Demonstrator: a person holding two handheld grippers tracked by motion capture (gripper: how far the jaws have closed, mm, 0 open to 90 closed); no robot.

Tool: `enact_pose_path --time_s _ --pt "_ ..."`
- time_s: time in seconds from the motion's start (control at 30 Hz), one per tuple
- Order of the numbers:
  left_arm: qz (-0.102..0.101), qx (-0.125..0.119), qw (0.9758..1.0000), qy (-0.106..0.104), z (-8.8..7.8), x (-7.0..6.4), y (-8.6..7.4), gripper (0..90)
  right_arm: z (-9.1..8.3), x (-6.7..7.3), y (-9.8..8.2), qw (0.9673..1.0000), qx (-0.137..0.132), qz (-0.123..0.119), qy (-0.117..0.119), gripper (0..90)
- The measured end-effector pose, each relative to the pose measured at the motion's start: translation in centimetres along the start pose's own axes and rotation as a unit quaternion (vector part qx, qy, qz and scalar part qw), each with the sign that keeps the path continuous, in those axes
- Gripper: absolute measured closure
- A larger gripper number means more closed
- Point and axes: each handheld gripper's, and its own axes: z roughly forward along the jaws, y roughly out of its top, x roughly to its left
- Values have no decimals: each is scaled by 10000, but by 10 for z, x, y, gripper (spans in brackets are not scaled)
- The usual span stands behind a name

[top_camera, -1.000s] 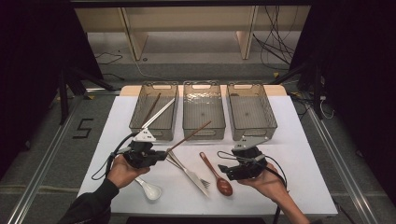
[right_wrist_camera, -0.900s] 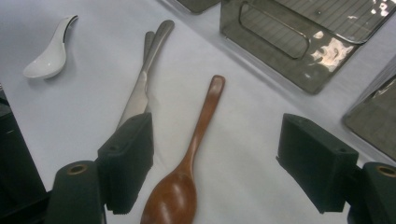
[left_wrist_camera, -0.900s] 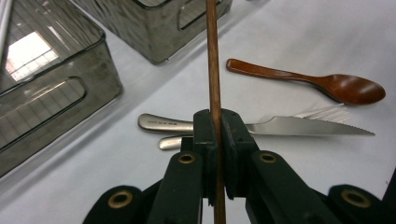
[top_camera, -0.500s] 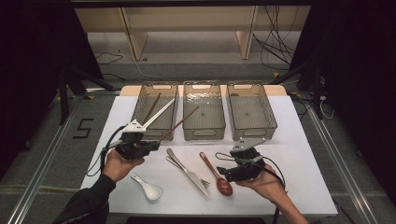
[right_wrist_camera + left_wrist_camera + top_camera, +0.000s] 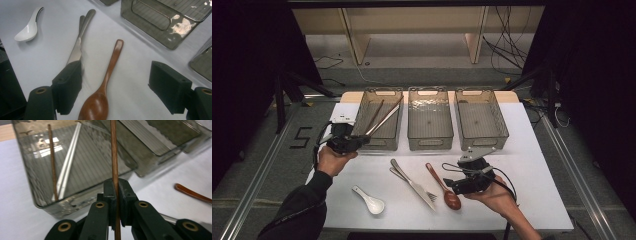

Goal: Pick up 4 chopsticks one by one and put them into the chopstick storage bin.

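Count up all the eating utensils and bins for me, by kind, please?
Clear bins: 3
Wooden chopsticks: 2, one held in the left gripper, one in the left bin
Metal chopsticks: 2, in the left bin
Wooden spoon: 1
White soup spoon: 1
Knife: 1
Fork: 1
Total: 11

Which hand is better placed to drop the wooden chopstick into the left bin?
Left. The left tongs are shut on the wooden chopstick right by the left bin; the right tongs hang open over the wooden spoon.
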Motion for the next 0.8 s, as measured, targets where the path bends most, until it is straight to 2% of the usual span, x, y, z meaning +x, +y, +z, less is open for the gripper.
enact_pose_path --time_s 0.3,0.43,0.8 --pt "-294 98 9993 214 16 22 21 857 1 -1 1 10000 1 -3 23 275" --pt "-305 223 9988 297 26 27 30 857 1 -1 1 10000 -3 -1 32 275" --pt "-587 475 9959 499 52 40 41 851 1 -1 1 10000 -5 -4 37 276"
